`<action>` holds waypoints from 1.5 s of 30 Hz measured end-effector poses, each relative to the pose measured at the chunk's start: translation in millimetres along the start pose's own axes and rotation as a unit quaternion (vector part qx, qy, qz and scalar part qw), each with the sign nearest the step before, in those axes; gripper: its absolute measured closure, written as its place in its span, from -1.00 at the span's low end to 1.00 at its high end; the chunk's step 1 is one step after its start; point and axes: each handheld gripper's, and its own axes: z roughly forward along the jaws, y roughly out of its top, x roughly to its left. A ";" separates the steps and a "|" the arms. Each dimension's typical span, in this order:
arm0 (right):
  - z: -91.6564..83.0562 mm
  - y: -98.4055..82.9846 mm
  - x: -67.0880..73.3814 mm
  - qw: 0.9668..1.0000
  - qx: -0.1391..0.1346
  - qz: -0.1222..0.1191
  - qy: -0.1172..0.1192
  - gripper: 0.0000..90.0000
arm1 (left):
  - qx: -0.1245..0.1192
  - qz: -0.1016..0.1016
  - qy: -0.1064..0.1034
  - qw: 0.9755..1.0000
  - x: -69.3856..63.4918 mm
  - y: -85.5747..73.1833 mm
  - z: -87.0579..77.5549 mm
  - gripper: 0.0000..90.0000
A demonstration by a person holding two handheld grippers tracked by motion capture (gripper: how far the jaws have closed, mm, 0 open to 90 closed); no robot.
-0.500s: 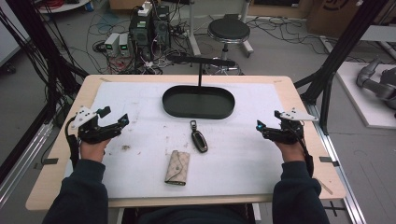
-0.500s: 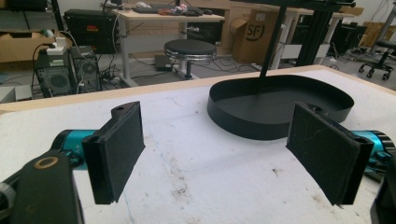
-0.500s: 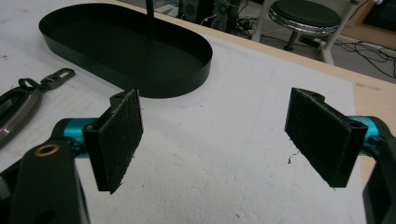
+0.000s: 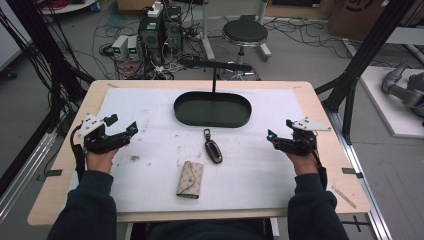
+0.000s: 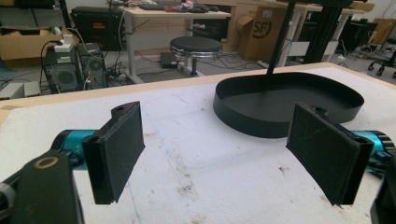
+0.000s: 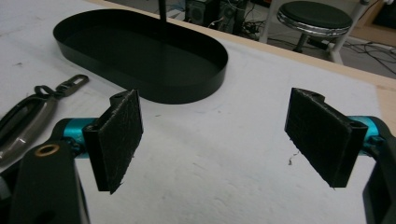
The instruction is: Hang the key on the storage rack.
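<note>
Here, the dark car key fob [image 6: 23, 126] is cut off at the edge of the right gripper view. The black oval metal tray [image 4: 212, 111] holds nothing inside. Near it lie the fob and a beige fabric key pouch [image 4: 190, 179]. The left gripper [image 4: 129, 131] and right gripper [image 4: 275, 137] gape wide, grasping nothing.

In the left gripper view, far ahead of the left tool and a little to its right, a brown cardboard box [image 5: 256, 29] on the floor carries a dark round logo with the letters "SF" and a closing bracket. No other writing can be read anywhere.
</note>
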 end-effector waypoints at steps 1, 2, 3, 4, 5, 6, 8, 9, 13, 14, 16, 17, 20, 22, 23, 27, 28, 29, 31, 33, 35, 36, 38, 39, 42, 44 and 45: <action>6.0 0.5 8.2 1.000 0.004 0.008 0.010 -0.56 | 0.002 0.001 -0.002 1.000 -0.5 -0.4 -0.2 -0.58; 8.9 0.9 12.2 1.000 0.005 0.013 0.017 -0.56 | 0.002 0.001 -0.002 1.000 -0.5 -0.4 -0.2 -0.58; 11.9 1.9 17.1 1.000 0.008 0.010 0.020 -0.56 | 0.002 0.001 -0.002 1.000 -0.6 -0.6 -0.2 -0.58; 11.9 1.9 17.1 1.000 0.008 0.010 0.020 -0.56 | 0.003 0.002 -0.003 1.000 -0.6 -0.7 -0.1 -0.58; 14.8 3.1 21.6 1.000 0.009 0.004 0.024 -0.56 | 0.004 0.004 -0.004 1.000 -0.7 -1.1 -0.4 -0.58; 20.7 5.2 30.8 0.999 0.010 0.001 0.033 -0.55 | 0.005 0.004 -0.004 1.000 -0.9 -1.5 -0.5 -0.58; 27.8 6.8 41.0 0.999 0.018 0.002 0.045 -0.55 | 0.009 0.005 -0.005 1.000 -1.6 -2.8 -1.4 -0.58; 31.5 7.4 46.5 0.998 0.022 0.000 0.054 -0.55 | 0.009 0.005 -0.005 1.000 -1.9 -3.7 -2.2 -0.58; 46.0 9.6 71.9 0.996 0.040 -0.020 0.081 -0.34 | 0.009 0.000 0.002 1.000 0.2 -5.6 -5.2 -0.58; 49.9 10.0 77.2 0.995 0.045 -0.026 0.086 -0.34 | 0.009 -0.003 0.006 1.000 1.7 -6.0 -6.1 -0.58; 57.6 10.4 86.3 0.994 0.054 -0.030 0.093 -0.34 | 0.009 -0.005 0.006 1.000 2.0 -6.4 -5.9 -0.58; 61.3 10.5 90.0 0.993 0.059 -0.034 0.096 -0.34 | 0.011 -0.004 0.007 1.000 2.5 -6.7 -5.9 -0.58; 71.6 8.5 102.7 0.992 0.078 -0.041 0.093 -0.34 | 0.016 -0.003 0.007 1.000 2.0 -7.6 -4.1 -0.57; 75.3 6.6 108.3 0.990 0.087 -0.043 0.097 -0.34 | 0.018 -0.003 0.006 1.000 1.8 -7.8 -3.8 -0.57; 83.5 1.6 120.1 0.987 0.104 -0.047 0.118 -0.34 | 0.021 -0.001 0.006 1.000 1.9 -8.0 -3.5 -0.57; 92.1 -4.0 139.6 0.982 0.110 -0.072 0.138 -0.39 | 0.022 -0.001 0.006 1.000 1.2 -8.1 -3.5 -0.57; 92.1 -4.0 139.6 0.982 0.110 -0.072 0.138 -0.39 | 0.022 -0.001 0.006 1.000 0.9 -8.0 -3.5 -0.57; 96.2 -6.7 146.1 0.979 0.120 -0.084 0.138 -0.40 | 0.022 -0.001 0.006 1.000 0.8 -8.0 -3.5 -0.57; 97.3 -7.4 147.0 0.979 0.126 -0.084 0.138 -0.40 | 0.023 -0.001 0.006 1.000 1.0 -8.1 -3.4 -0.57; 99.6 -8.4 145.7 0.978 0.139 -0.084 0.132 -0.30 | 0.024 -0.001 0.005 1.000 1.7 -8.3 -3.3 -0.57; 99.4 -7.8 143.9 0.976 0.144 -0.080 0.140 -0.11 | 0.024 -0.003 0.006 1.000 2.0 -8.4 -3.1 -0.57; 98.3 -6.9 141.7 0.974 0.148 -0.079 0.151 0.01 | 0.024 -0.004 0.006 1.000 2.3 -8.5 -3.0 -0.57; 95.3 -6.4 133.2 0.973 0.159 -0.075 0.152 0.12 | 0.023 -0.007 0.008 1.000 2.3 -8.4 -3.3 -0.56; 94.7 -6.5 128.5 0.972 0.163 -0.074 0.152 0.13 | 0.023 -0.007 0.008 1.000 2.3 -8.4 -3.3 -0.56; 92.4 -5.6 119.3 0.972 0.175 -0.064 0.146 0.16 | 0.022 -0.007 0.009 1.000 3.5 -8.1 -4.1 -0.56; 88.6 -1.4 108.6 0.965 0.198 -0.069 0.159 0.22 | 0.024 -0.008 0.011 1.000 3.8 -8.4 -3.8 -0.56; 88.1 -0.3 106.2 0.961 0.201 -0.073 0.173 0.20 | 0.024 -0.007 0.009 1.000 3.7 -8.6 -3.2 -0.56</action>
